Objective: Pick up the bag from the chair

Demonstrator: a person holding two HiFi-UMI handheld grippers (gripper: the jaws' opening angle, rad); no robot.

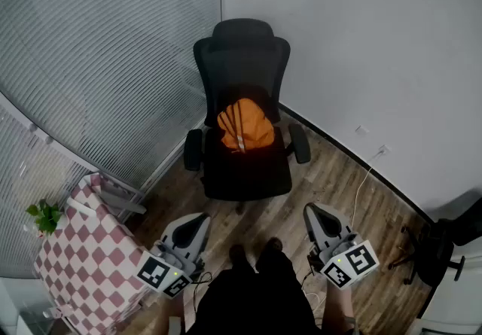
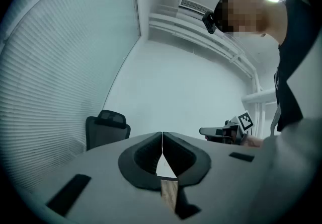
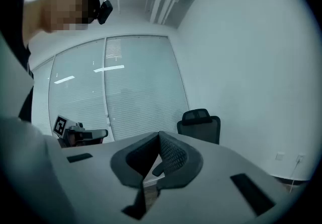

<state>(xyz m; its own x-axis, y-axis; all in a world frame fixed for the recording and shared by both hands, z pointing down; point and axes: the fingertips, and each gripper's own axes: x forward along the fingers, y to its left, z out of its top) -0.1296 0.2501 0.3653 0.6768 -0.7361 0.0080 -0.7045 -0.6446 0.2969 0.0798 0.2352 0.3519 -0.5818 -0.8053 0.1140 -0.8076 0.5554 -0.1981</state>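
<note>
Bag: orange bag [image 1: 245, 125] on the seat of the black chair [image 1: 242, 55], visible from the head view only
Gripper views: just the chair's upper back shows
Left gripper [image 2: 162, 137]: jaws pressed together, empty
Right gripper [image 3: 159, 136]: jaws together, empty, well short of the chair

Grey claws [image 1: 202, 218] [image 1: 311, 211], probably black clothes [image 1: 248, 299]

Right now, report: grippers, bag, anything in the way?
Left gripper shut, empty; right gripper shut, empty. Bag on chair seat, untouched, both grippers short of it. Nothing in the way.
</note>
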